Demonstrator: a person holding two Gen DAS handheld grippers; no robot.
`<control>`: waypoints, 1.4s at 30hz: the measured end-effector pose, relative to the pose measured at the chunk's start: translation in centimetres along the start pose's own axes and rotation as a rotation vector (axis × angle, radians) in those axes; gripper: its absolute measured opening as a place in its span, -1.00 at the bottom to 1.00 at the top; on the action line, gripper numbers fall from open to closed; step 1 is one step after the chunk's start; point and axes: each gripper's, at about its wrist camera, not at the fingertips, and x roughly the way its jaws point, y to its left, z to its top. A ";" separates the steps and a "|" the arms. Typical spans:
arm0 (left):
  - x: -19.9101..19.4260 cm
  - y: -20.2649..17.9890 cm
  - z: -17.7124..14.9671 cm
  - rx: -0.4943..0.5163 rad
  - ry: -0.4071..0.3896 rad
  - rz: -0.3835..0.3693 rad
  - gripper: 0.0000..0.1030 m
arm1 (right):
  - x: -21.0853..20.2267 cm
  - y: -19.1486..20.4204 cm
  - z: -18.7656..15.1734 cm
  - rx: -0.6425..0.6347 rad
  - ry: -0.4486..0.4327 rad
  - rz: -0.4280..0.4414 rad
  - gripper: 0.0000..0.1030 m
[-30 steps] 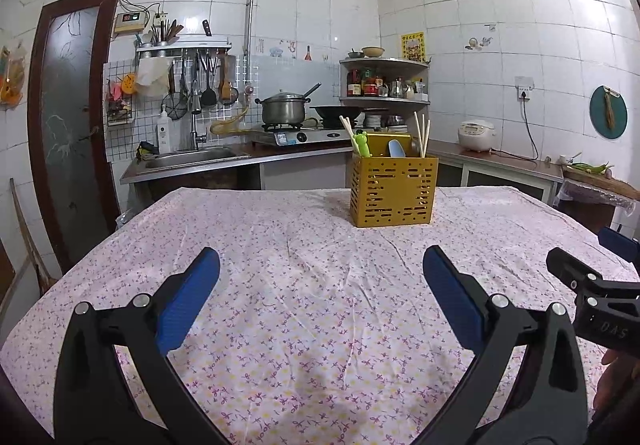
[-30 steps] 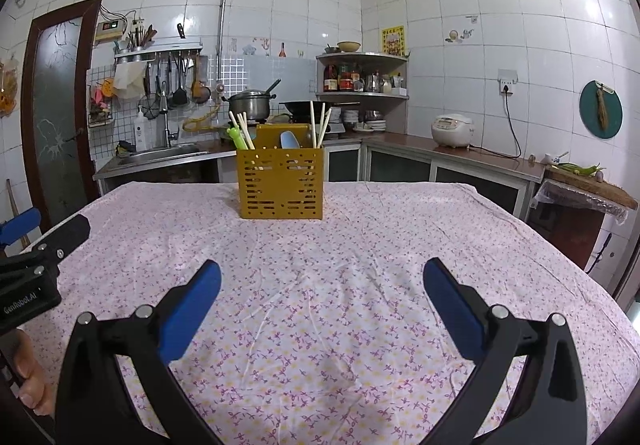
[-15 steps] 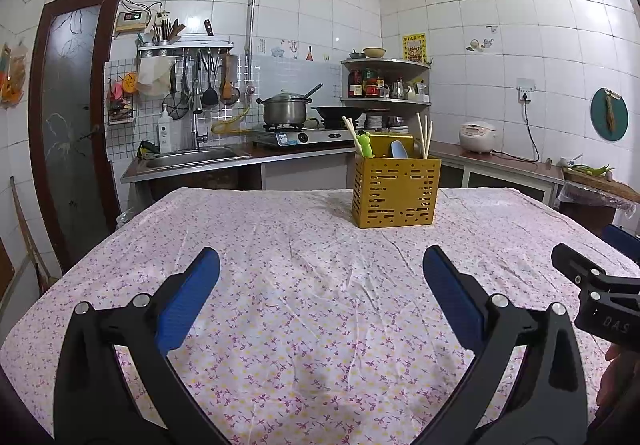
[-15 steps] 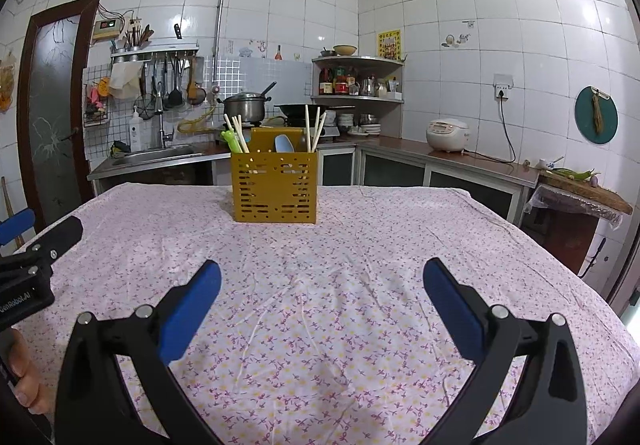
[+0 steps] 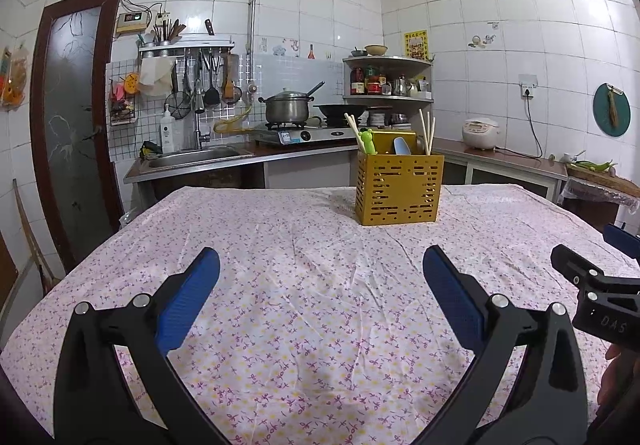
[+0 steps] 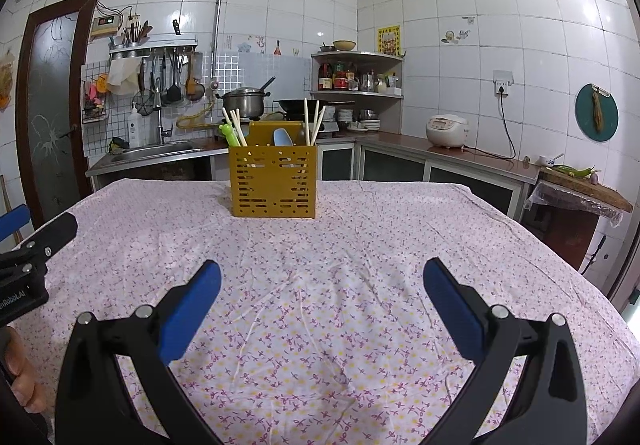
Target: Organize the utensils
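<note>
Your left hand-held gripper [image 5: 321, 265] and right hand-held gripper [image 6: 322, 277] both hover low over the counter [image 6: 360, 245] with its floral cloth, each with blue-padded jaws spread wide and grasping nothing. Well ahead of them, toward the far edge, a yellow slotted utensil holder [image 6: 273, 181] stands upright. It holds pale chopsticks [image 6: 311, 121], a light blue spoon [image 6: 282, 136] and a green utensil [image 6: 229, 133].
</note>
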 end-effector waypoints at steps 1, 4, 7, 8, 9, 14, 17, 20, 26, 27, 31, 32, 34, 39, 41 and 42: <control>0.0 0.0 0.0 0.000 0.000 0.001 0.91 | 0.0 0.0 0.0 -0.001 -0.001 0.000 0.92; 0.0 0.0 0.0 0.001 0.000 0.002 0.91 | 0.0 0.0 0.0 0.001 0.001 0.001 0.92; 0.0 0.1 0.0 0.006 0.000 0.006 0.91 | 0.0 0.0 0.0 0.005 0.003 -0.001 0.92; 0.0 0.1 0.0 0.008 -0.001 0.007 0.91 | 0.1 0.0 0.0 0.006 0.004 0.000 0.92; 0.0 0.1 0.0 0.009 -0.002 0.007 0.91 | 0.1 0.0 0.0 0.005 0.004 -0.001 0.92; 0.1 0.0 0.0 0.016 -0.002 0.012 0.91 | 0.1 0.0 -0.1 0.003 0.005 -0.001 0.92; 0.1 -0.1 0.0 0.019 0.003 0.011 0.91 | 0.1 0.0 -0.1 0.002 0.005 0.000 0.92; 0.1 -0.3 -0.1 0.024 -0.004 0.012 0.91 | 0.2 0.0 -0.1 0.002 0.007 0.000 0.92; 0.0 -0.5 -0.1 0.033 -0.008 0.015 0.91 | 0.2 -0.1 -0.2 0.000 0.008 0.000 0.92; 0.1 -0.4 -0.1 0.032 -0.006 0.014 0.91 | 0.2 -0.1 -0.2 -0.003 0.008 -0.001 0.92; 0.2 -0.4 -0.2 0.027 0.005 0.007 0.91 | 0.4 -0.1 -0.3 -0.006 0.007 -0.003 0.92; 0.2 -0.4 -0.2 0.026 0.006 0.007 0.91 | 0.4 -0.1 -0.3 -0.006 0.007 -0.004 0.92; 0.3 -0.4 -0.2 0.025 0.005 0.007 0.91 | 0.4 -0.1 -0.3 -0.005 0.008 -0.004 0.92; 0.3 -0.4 -0.1 0.026 0.005 0.007 0.91 | 0.4 0.0 -0.2 -0.004 0.007 -0.006 0.92; 0.3 -0.4 -0.2 0.026 0.005 0.007 0.91 | 0.4 -0.1 -0.2 -0.005 0.008 -0.006 0.92; 0.3 -0.5 -0.2 0.026 0.004 0.008 0.91 | 0.4 -0.1 -0.2 -0.004 0.007 -0.005 0.92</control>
